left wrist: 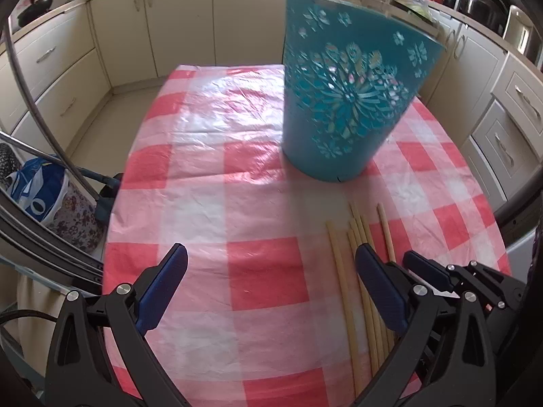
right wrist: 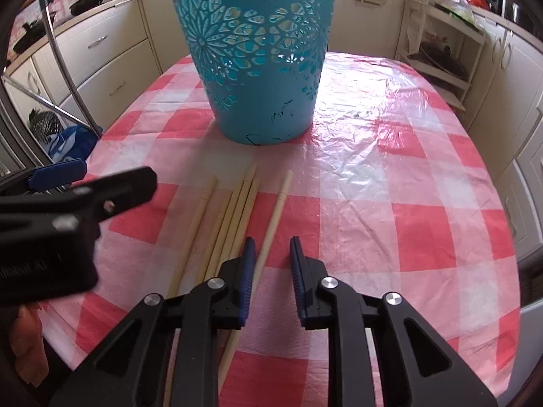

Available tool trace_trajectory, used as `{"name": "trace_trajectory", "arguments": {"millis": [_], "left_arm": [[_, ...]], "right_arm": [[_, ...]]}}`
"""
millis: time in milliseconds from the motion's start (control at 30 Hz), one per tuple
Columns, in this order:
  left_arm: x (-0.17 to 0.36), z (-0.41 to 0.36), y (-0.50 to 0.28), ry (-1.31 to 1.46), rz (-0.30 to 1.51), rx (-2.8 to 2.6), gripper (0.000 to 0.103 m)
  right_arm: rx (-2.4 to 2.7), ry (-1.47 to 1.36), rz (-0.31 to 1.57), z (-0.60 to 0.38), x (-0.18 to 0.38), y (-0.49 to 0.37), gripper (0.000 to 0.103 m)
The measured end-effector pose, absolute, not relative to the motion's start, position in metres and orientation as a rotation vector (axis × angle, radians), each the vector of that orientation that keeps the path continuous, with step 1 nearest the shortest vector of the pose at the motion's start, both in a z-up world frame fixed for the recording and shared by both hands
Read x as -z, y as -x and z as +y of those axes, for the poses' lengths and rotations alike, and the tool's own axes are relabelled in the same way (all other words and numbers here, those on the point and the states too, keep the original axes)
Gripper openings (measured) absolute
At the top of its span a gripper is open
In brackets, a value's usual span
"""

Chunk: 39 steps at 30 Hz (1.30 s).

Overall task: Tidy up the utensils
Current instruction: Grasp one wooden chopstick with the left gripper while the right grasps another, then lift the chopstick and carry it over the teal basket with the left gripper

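Chopsticks near ends hidden under jaws; basket rim cut off.

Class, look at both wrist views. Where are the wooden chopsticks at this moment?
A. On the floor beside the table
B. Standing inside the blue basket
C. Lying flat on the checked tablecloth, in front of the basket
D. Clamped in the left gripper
C: the chopsticks lie flat on the checked tablecloth, short of the blue basket, with neither the left gripper nor the right gripper closed on any.

Cream kitchen cabinets surround a red-checked tablecloth; black pan on counter.
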<state>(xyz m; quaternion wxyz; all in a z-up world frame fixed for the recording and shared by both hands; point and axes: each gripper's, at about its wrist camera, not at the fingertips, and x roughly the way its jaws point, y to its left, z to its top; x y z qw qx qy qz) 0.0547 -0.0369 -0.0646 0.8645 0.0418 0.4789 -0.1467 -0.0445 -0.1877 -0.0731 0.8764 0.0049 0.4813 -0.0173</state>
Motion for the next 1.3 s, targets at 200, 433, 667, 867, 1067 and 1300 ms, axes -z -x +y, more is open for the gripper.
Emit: {"name": "trace_trajectory", "arguments": {"millis": [200,433,667,867,1067,1300], "left_arm": [[0.080,-0.053,-0.050,-0.115,1.048,0.341,0.095],[0.093,-0.056,-0.055,-0.113,1.077,0.307,0.095],[0.099,-0.069,-0.051,-0.183,1.048,0.311,0.084],[0.092,-0.083,-0.043,-0.226,1.011,0.422,0.012],[0.090,-0.079,-0.044,-0.116,1.073,0.521,0.005],[0.061,-0.075,-0.034,-0.069,0.942,0.587,0.004]], "right_arm": [[0.029,-0.003,1.012,-0.194,0.073,0.046,0.007],[0.057,-0.024,1.025,-0.215,0.071,0.049,0.006],[0.041,-0.031,1.034,-0.222,0.070,0.048,0.006],[0.027,-0.036,1.042,-0.224,0.070,0.049,0.006],[0.040,-0.004,1.031,-0.219,0.071,0.044,0.006],[0.085,-0.121,1.026,-0.221,0.059,0.055,0.006]]}}
